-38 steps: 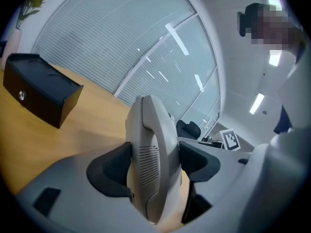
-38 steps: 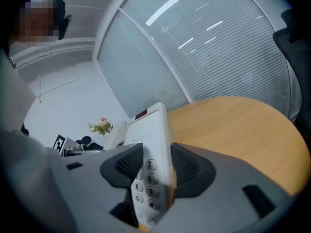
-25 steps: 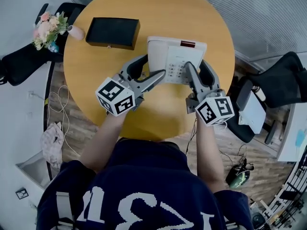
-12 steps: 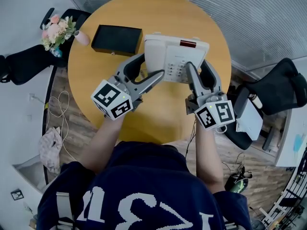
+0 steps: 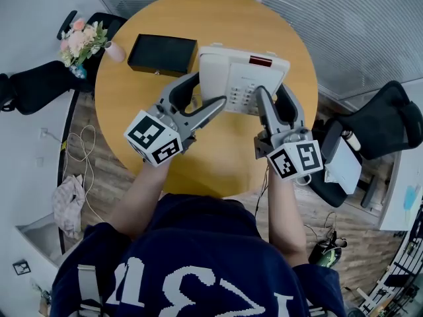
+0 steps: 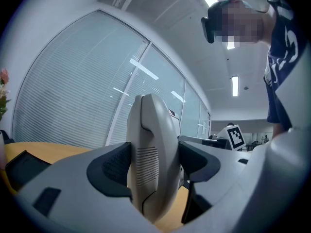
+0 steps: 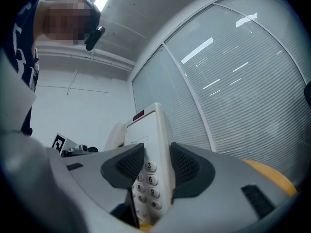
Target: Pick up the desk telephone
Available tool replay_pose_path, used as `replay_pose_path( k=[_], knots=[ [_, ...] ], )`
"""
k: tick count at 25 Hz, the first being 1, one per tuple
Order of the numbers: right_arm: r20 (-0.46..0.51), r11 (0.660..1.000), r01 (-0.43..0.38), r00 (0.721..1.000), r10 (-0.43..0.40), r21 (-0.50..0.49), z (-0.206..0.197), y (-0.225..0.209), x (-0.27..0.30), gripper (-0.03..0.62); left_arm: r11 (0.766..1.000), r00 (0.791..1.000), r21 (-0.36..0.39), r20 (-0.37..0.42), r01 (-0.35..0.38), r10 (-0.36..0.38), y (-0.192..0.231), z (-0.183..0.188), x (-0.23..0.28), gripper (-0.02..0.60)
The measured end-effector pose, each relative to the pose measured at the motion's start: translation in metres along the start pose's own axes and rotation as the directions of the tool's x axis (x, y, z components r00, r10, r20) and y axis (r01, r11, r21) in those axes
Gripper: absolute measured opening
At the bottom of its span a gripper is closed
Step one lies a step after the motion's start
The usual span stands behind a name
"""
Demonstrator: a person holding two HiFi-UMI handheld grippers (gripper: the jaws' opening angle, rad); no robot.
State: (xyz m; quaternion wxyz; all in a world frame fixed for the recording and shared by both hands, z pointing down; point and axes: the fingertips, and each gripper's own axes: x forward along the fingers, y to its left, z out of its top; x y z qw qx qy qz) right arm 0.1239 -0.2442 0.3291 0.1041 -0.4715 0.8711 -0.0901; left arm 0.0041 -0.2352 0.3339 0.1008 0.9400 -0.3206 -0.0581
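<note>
far to the left of the desk telephone (image 5: 241,70), off the bench (image 5: 218,18), stands a bunch of pink flowers (image 5: 80,37). a flat black box (image 5: 162,53) lies on the bench just left of the telephone, apart from it.

the left gripper (image 5: 209,91) has the telephone's left side. its fingers (image 6: 109,166) are clenched on the handset (image 6: 153,149), ribbed pads pressing both faces.

the telephone itself hangs between the two grippers over the far half of the round bench, its red display strip away from the person. yellow bench top shows beneath its lower edge in both gripper views, so it looks raised clear of the surface.

the right gripper (image 5: 272,91) has the telephone's right side, its fingers (image 7: 187,168) clamped on the edge, over the keypad (image 7: 148,178). right of the telephone, off the bench, is a black office chair (image 5: 390,117).

the step in hand reads as the lift itself, with the grasp already made. the next move calls for both hands to rise together and level with an even squeeze, so the handset doesn't slide off its cradle or the body twist between the pads. no cord is visible.
</note>
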Motion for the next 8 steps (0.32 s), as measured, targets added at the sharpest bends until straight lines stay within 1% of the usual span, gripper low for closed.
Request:
replay_pose_path(
  k=[8],
  knots=[
    [-0.011,1.000,-0.010,1.000,0.010,-0.015,0.0008,0.0066,-0.0027,0.184,1.000,1.000,-0.003,-0.005,-0.012,0.012,-0.0024,0.0005,-0.0051,0.321]
  ],
)
